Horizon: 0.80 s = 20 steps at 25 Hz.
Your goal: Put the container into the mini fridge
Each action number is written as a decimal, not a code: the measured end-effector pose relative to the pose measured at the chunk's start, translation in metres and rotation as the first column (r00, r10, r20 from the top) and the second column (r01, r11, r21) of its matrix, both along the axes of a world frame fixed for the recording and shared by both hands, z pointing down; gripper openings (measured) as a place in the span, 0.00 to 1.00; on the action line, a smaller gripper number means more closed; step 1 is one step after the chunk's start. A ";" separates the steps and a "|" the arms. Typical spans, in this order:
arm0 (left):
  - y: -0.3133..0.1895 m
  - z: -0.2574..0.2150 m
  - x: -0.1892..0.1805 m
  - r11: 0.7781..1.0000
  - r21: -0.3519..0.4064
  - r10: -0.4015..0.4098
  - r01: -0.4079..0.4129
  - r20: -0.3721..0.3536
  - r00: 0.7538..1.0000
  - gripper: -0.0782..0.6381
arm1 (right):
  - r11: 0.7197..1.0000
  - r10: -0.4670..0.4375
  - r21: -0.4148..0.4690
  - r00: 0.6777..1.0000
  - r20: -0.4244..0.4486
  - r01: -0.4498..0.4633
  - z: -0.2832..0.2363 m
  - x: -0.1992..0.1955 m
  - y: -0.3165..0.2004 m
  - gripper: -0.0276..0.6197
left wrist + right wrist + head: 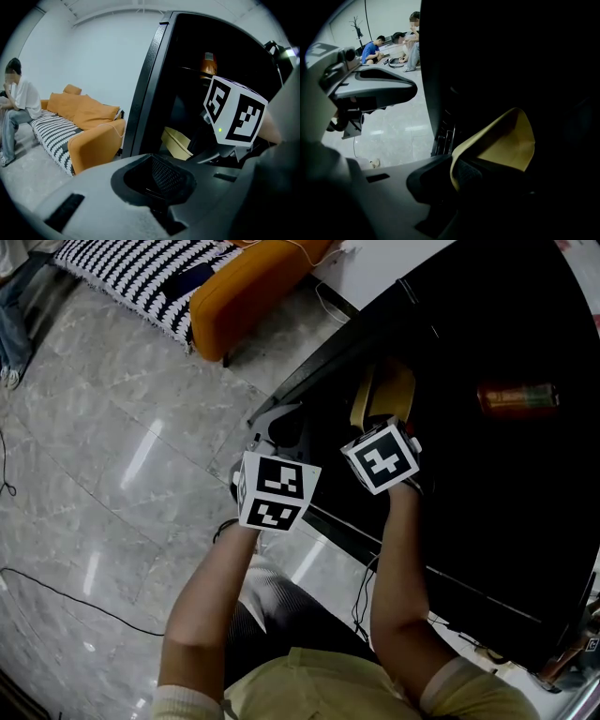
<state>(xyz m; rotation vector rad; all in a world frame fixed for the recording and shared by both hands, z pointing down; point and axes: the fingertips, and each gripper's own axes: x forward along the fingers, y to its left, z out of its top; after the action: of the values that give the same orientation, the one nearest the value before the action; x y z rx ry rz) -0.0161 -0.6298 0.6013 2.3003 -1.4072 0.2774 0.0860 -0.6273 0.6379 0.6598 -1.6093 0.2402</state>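
Now the placing step looks under way: the right gripper [457, 177] pinches the rim of the pale yellow thin-walled container [506, 140], tilted inside the black mini fridge [487, 512]. The left gripper [158, 187] hovers at the fridge's edge, jaws together on nothing. The next move likely calls for levelling the container onto a shelf, then letting go.

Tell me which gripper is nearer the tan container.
Right. The right gripper has its jaws closed on the rim of the container inside the mini fridge; the left gripper sits off to its left, empty.
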 end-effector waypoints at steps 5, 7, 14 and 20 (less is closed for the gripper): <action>-0.006 -0.003 -0.001 1.000 0.008 0.003 -0.003 0.004 1.000 0.14 | 0.997 0.028 0.070 0.999 0.015 -0.029 -0.003 -0.001 -0.013 0.10; -0.006 -0.004 -0.002 1.000 0.002 0.001 -0.001 -0.003 1.000 0.14 | 0.996 0.034 0.082 0.999 0.019 -0.035 -0.002 -0.003 -0.015 0.10; -0.004 -0.006 -0.004 1.000 0.010 -0.008 0.008 -0.008 1.000 0.14 | 0.985 0.084 0.148 0.994 0.067 -0.093 -0.001 0.001 -0.019 0.10; 0.003 -0.015 -0.014 0.999 0.032 -0.027 0.027 -0.009 1.000 0.14 | 0.973 0.093 0.201 0.989 0.113 -0.115 -0.013 -0.004 -0.016 0.10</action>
<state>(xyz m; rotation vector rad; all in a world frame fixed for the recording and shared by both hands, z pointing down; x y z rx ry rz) -0.0297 -0.6267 0.5858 2.3034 -1.4469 0.2377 0.0822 -0.6438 0.6254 0.9060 -1.7155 0.1872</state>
